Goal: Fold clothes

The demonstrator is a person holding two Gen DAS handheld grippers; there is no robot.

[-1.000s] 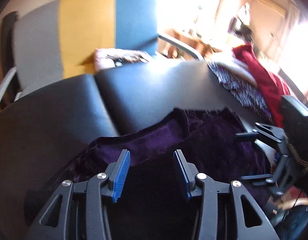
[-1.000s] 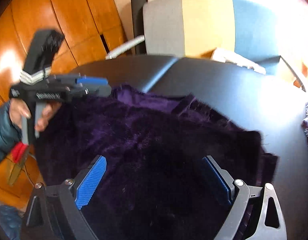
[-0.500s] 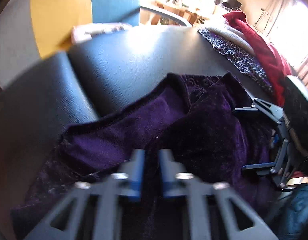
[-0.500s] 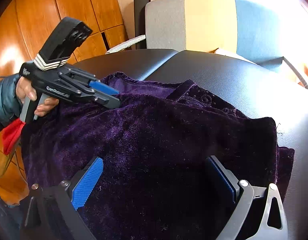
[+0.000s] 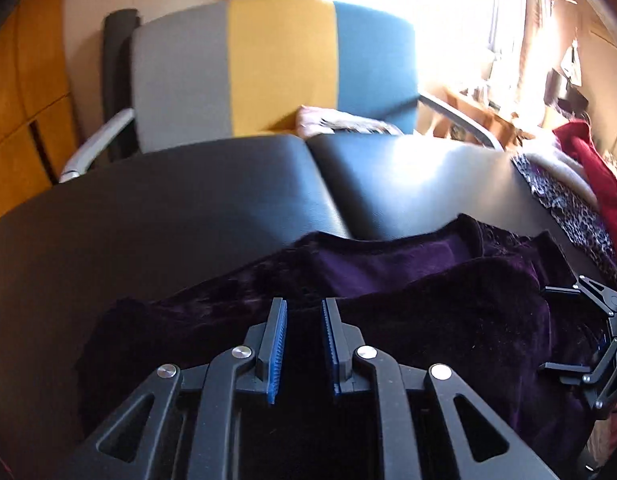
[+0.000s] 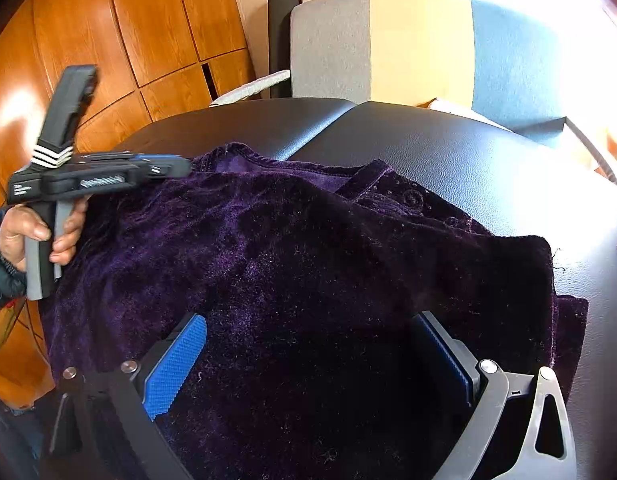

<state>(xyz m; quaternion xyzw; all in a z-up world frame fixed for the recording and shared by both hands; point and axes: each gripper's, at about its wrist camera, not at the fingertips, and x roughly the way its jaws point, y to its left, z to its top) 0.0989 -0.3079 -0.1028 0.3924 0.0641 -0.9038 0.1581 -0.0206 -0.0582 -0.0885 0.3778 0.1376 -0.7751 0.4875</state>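
Observation:
A dark purple velvet garment (image 6: 308,264) lies bunched on a black padded table (image 6: 488,168); it also shows in the left wrist view (image 5: 448,312). My left gripper (image 5: 303,334) has its blue pads close together with dark velvet between them, at the garment's left edge. In the right wrist view the left gripper (image 6: 180,168) is held level at the garment's far left edge. My right gripper (image 6: 312,352) is wide open over the garment's near part, and shows at the right edge of the left wrist view (image 5: 600,340).
A chair (image 5: 276,68) with grey, yellow and blue panels stands behind the table. A pile of red and leopard-print clothes (image 5: 572,192) lies at the table's right end. Wooden cabinet doors (image 6: 128,40) are on the left.
My left gripper closed from open onto the velvet's left edge, then tilted back up. My right gripper stayed wide open over the garment.

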